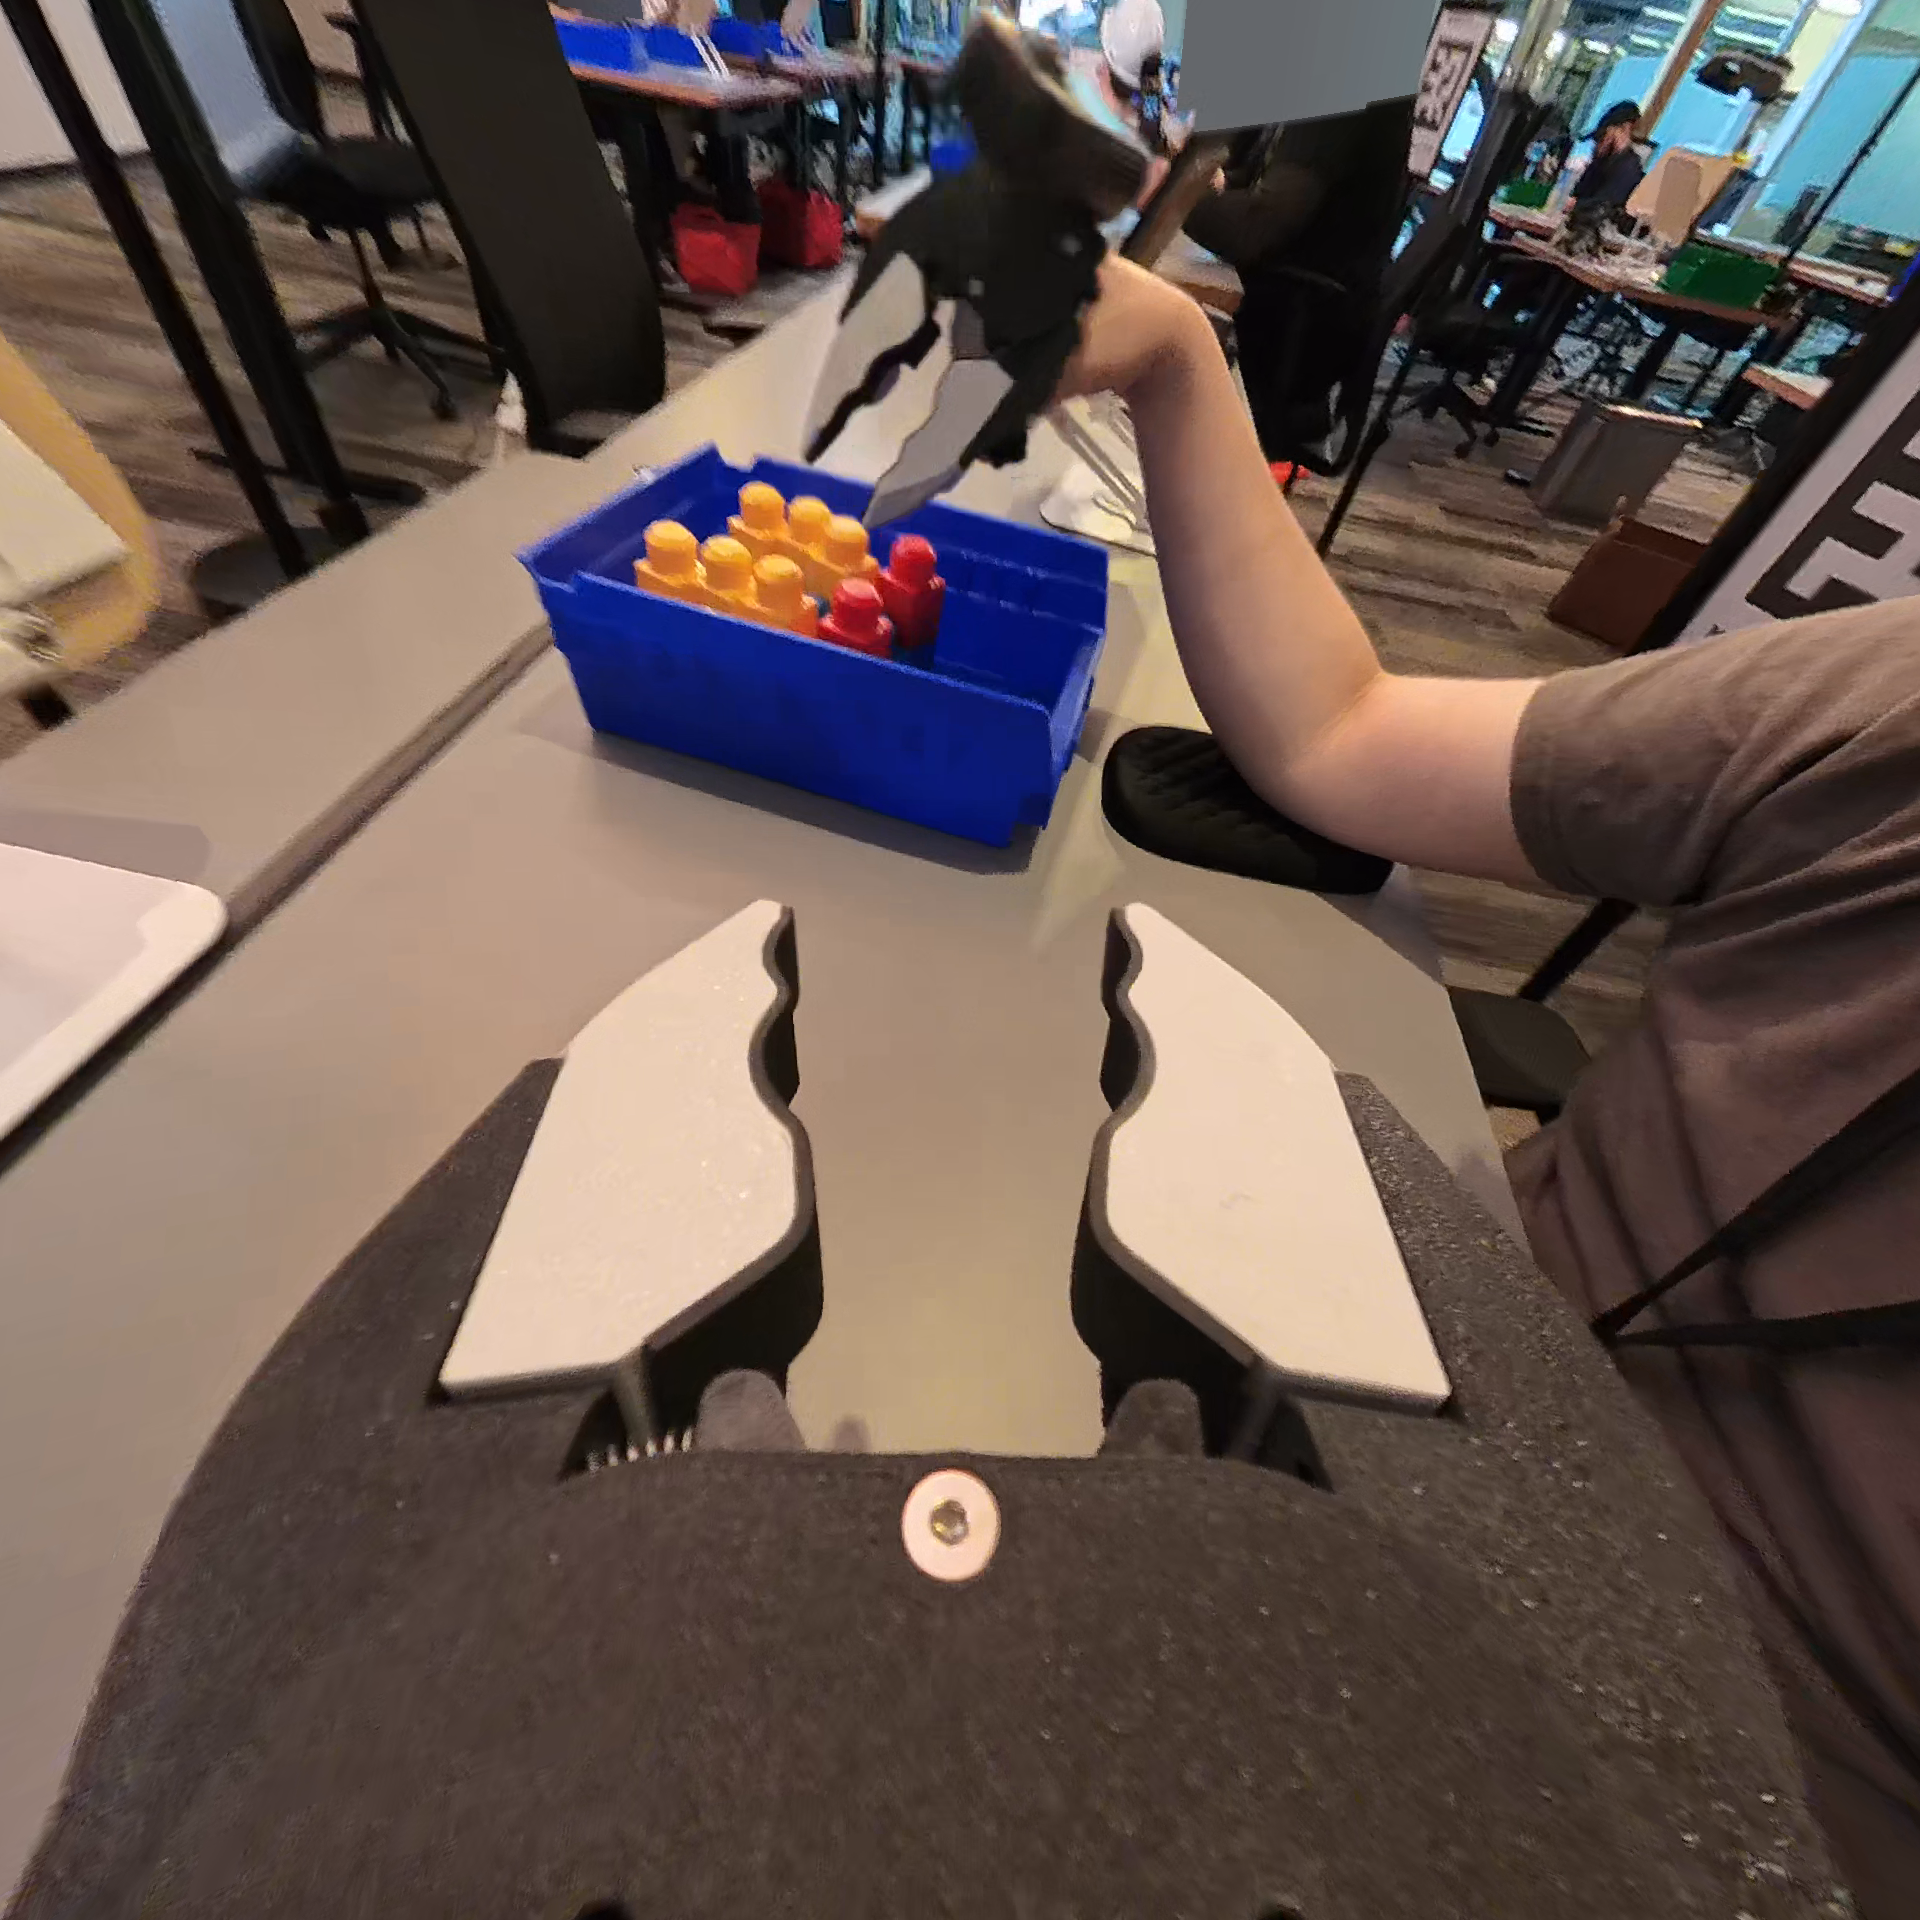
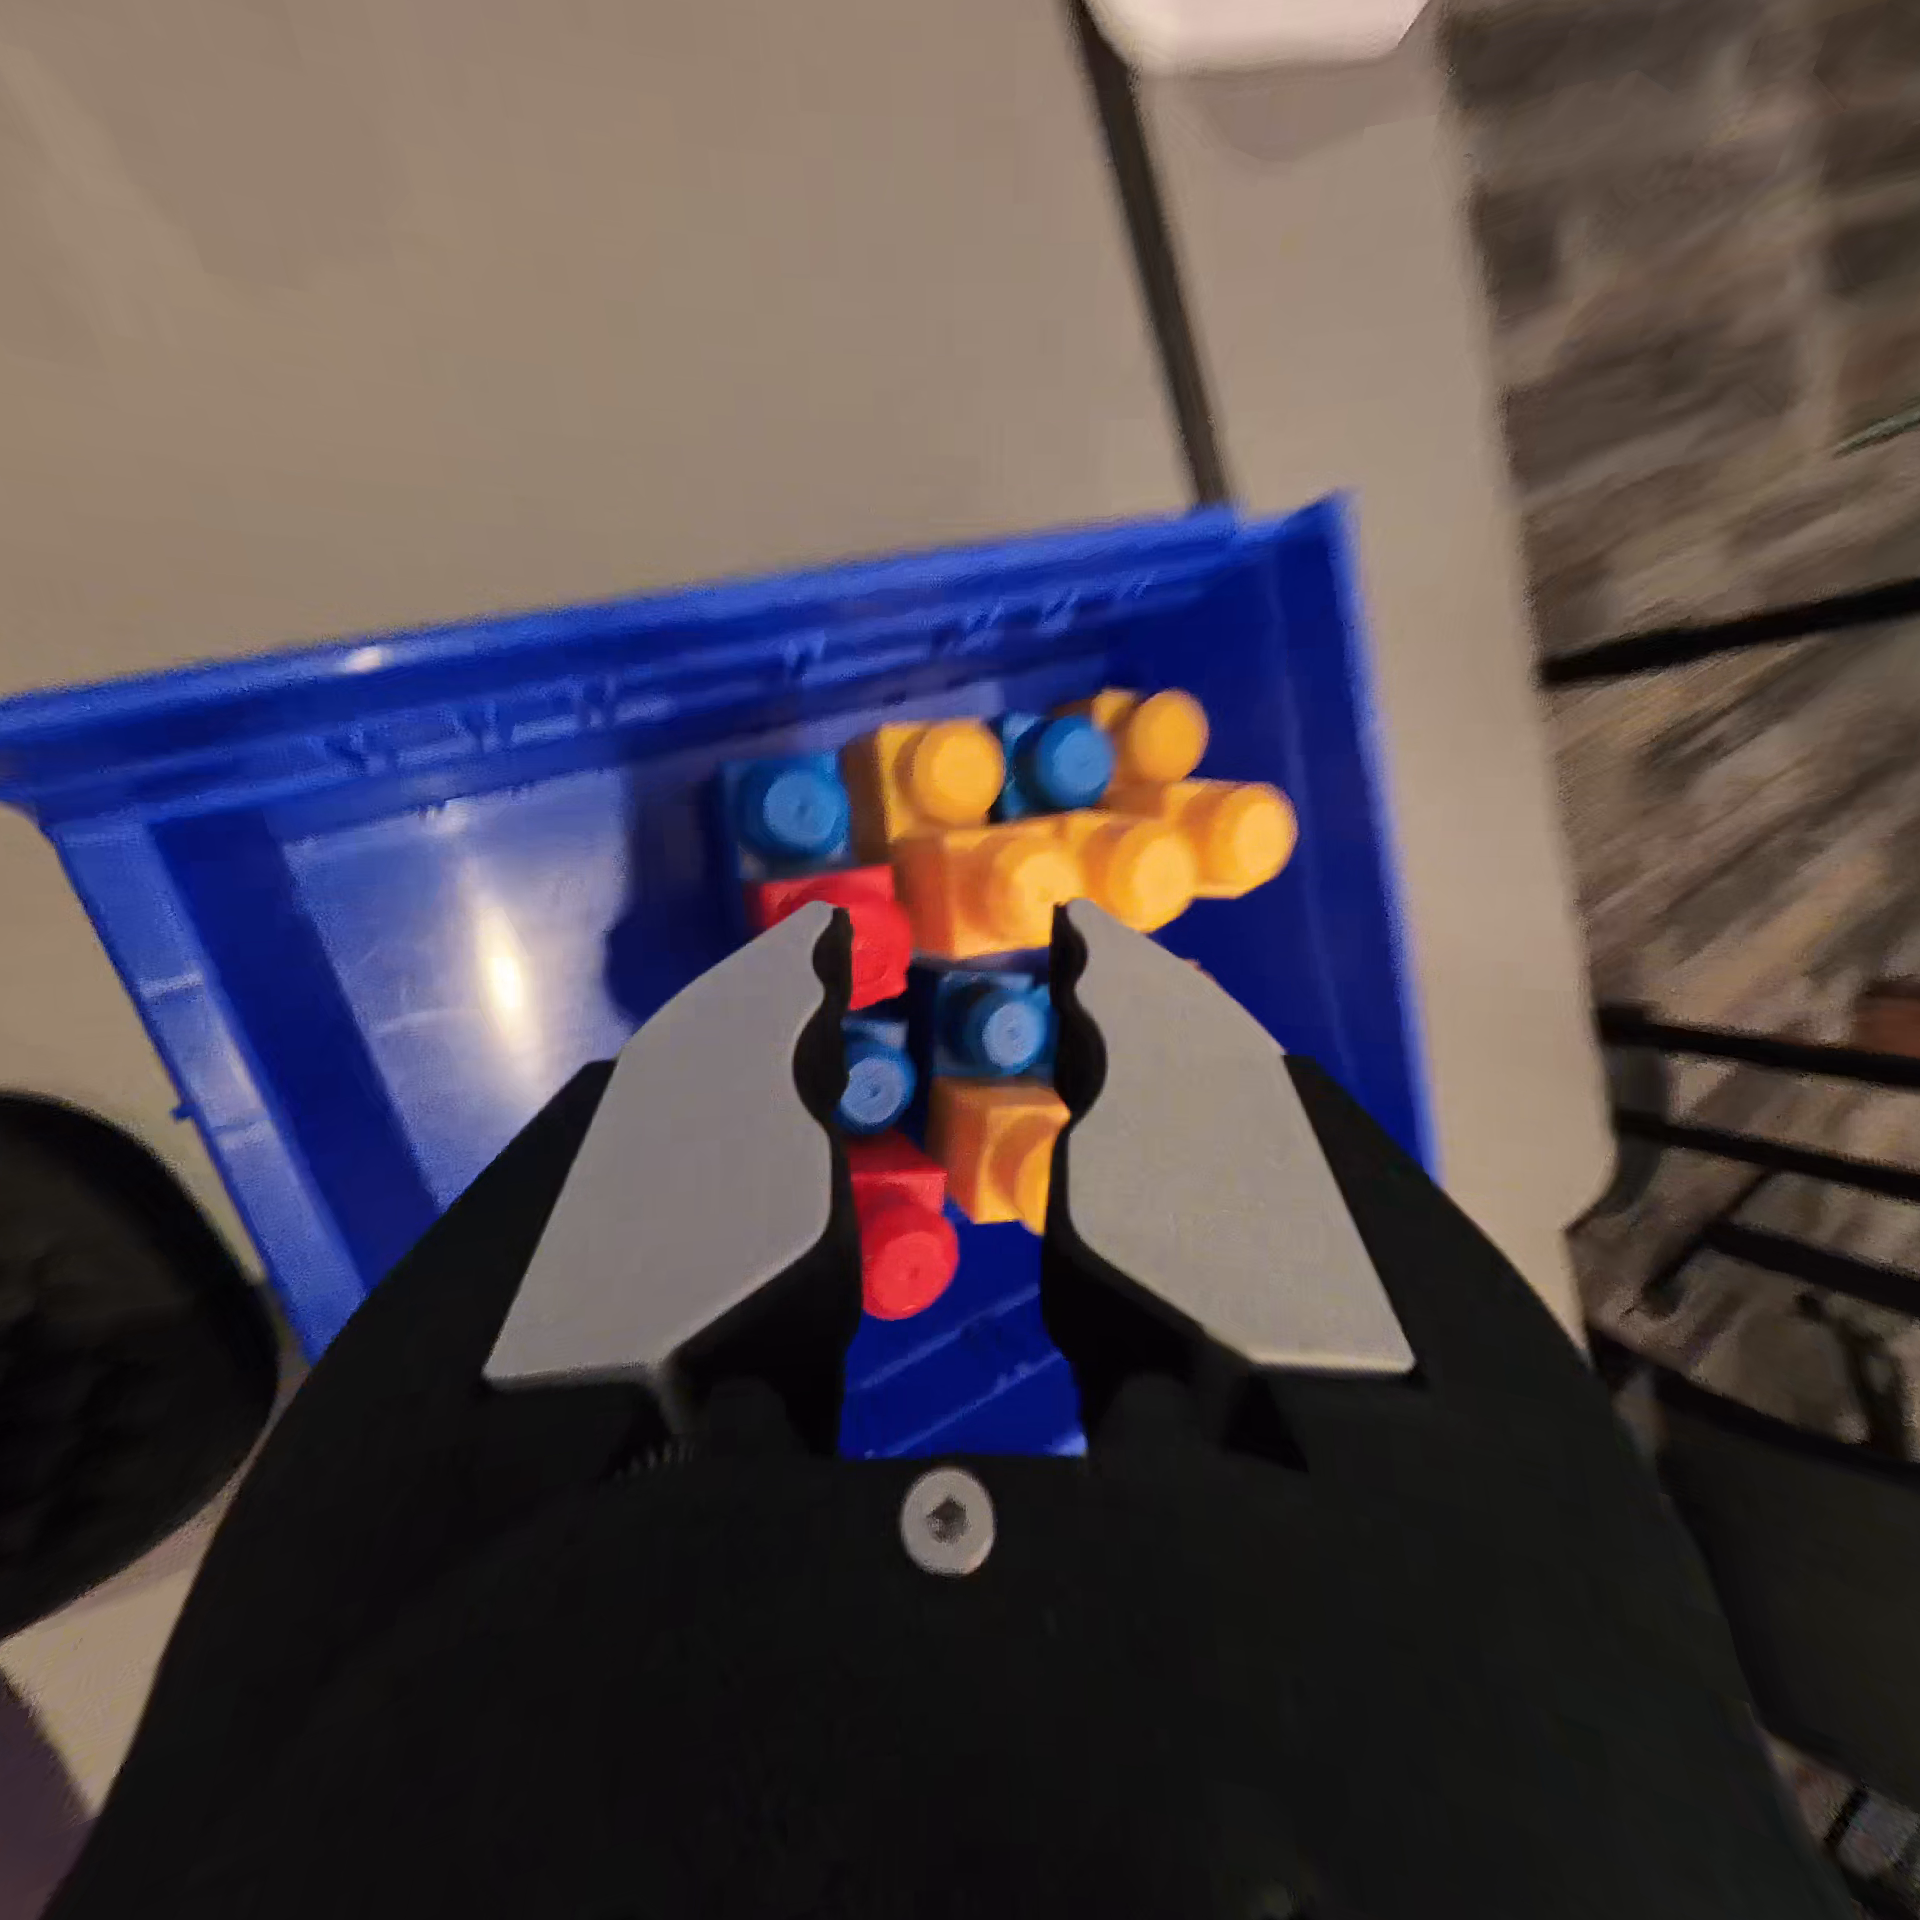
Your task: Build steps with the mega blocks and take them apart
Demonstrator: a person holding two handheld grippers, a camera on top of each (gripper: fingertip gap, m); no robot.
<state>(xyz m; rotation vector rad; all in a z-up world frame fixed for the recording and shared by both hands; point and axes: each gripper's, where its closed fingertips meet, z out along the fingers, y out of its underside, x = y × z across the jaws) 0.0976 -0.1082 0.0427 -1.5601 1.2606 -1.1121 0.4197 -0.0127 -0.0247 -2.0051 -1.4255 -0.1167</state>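
Fingers of the left tool (image 1: 951, 925) stand wide apart in the left wrist view, with only bare grey bench (image 1: 416, 987) between them; the tool is released and holds nothing. At twelve o'clock from it, well apart, a blue bin (image 1: 831, 727) sits on the bench. Orange blocks (image 1: 753, 566) fill the bin's far left part, and red blocks (image 1: 883, 603) stand just beside them toward three o'clock. The right tool (image 1: 852, 478) hangs above the bin, tips pointing down at the blocks, its fingers spread and nothing between them. A person's hand (image 1: 1117, 343) grips it from the two o'clock side, the forearm resting on a black pad (image 1: 1195, 810) at the bin's three o'clock corner. A white tray (image 1: 83, 956) lies at nine o'clock on the bench edge.

From the right wrist view, blurred by motion, the right tool (image 2: 943, 920) looks down into the blue bin (image 2: 312, 935). Its fingers are parted and released, clasping no block. Orange blocks (image 2: 1039, 873) lie at twelve to one o'clock of the tips, blue blocks (image 2: 987, 1029) and red blocks (image 2: 899, 1236) show through the gap. Whether the tips touch any block I cannot tell.
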